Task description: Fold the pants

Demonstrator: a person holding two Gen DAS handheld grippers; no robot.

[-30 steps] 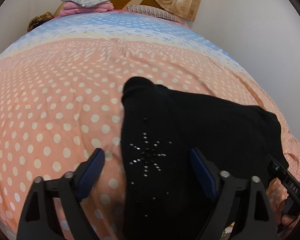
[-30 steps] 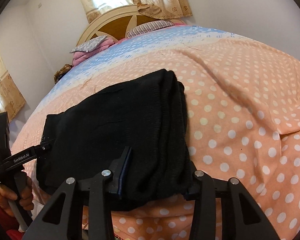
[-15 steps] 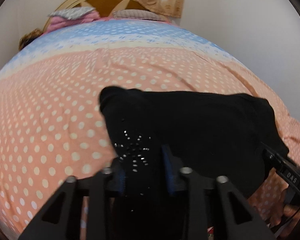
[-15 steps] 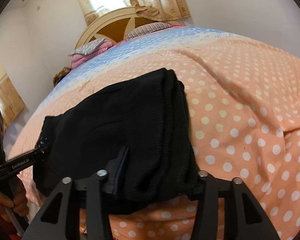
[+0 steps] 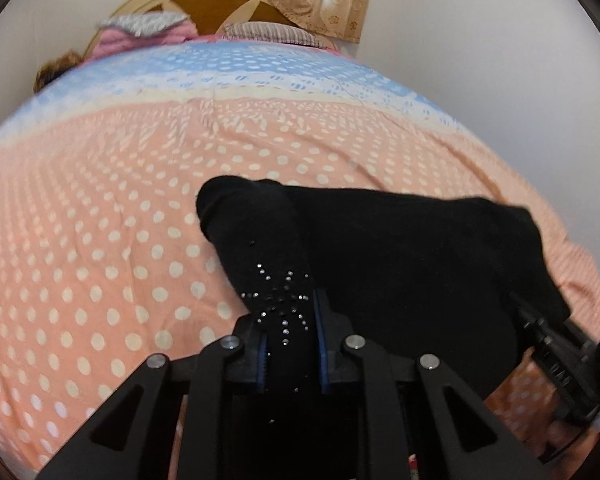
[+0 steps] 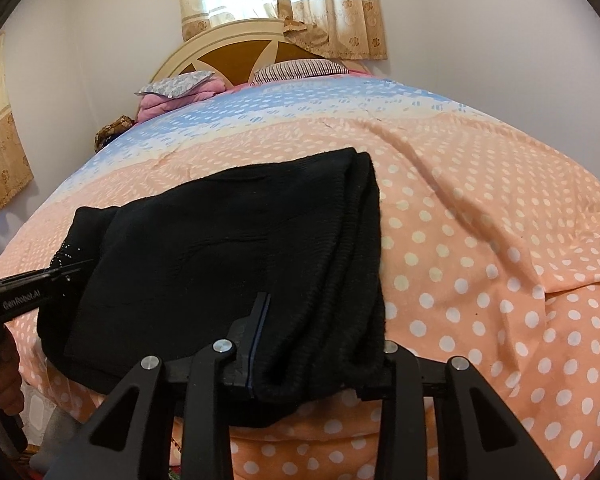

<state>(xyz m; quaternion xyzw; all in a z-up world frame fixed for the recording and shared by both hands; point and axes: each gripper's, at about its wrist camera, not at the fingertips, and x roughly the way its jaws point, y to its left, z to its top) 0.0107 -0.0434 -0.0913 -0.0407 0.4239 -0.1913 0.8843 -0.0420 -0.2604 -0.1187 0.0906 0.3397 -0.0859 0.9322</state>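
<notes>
Currently we hold the black pants [image 6: 228,248], already partly folded near the bed's [image 6: 480,240] foot edge: left gripper [image 5: 290,344] fingers clamp the rhinestone end; right gripper [image 6: 320,344] fingers straddle the ribbed end, apart. Final fold remains.

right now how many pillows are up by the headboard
2 that I can make out: a grey patterned pillow on the pink bedding at left, and a striped pillow at right. More may be hidden behind the bed's curve.
</notes>
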